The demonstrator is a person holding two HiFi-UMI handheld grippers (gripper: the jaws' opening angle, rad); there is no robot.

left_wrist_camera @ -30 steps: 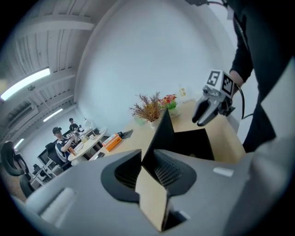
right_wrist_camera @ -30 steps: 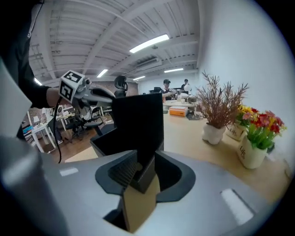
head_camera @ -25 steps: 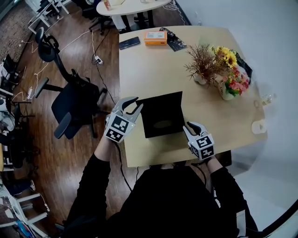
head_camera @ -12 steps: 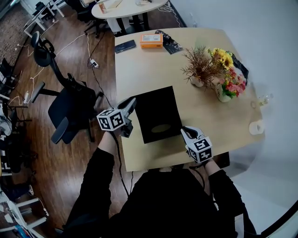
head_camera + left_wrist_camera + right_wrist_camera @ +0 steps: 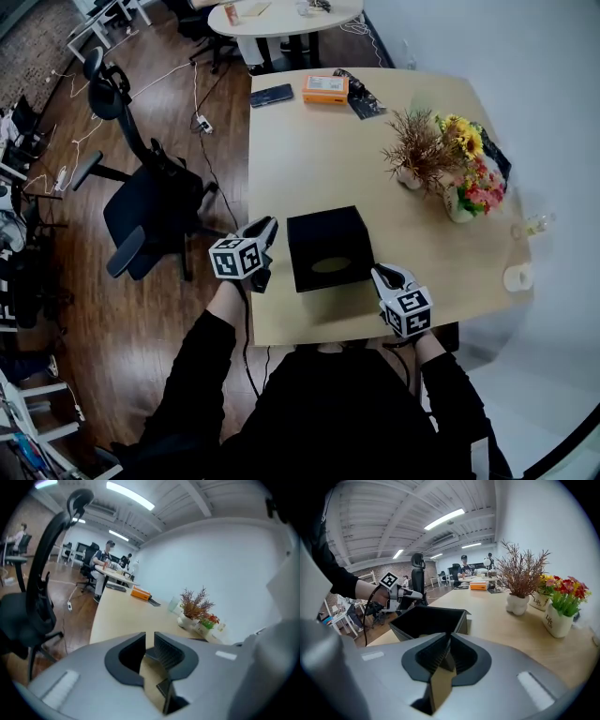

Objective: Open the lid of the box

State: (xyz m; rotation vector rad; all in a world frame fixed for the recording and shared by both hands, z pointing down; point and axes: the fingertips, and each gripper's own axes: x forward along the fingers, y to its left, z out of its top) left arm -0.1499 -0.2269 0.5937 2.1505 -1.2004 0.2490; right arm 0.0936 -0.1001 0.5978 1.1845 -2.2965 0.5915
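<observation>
A black box stands near the front edge of the light wooden table. In the right gripper view the box is open at the top with a dark inside, and I see no separate lid. My left gripper hangs just off the box's left side, apart from it. In the left gripper view its jaws are shut on nothing. My right gripper sits at the box's near right corner. Its jaws meet with nothing between them.
Two flower pots stand at the right of the table. An orange packet and a phone lie at the far end. A white cup is at the right edge, and an office chair is on the left.
The left gripper was open at the box's near left corner; it has drawn back to the left, turned and shut. The right gripper has barely moved. The view has shifted.
</observation>
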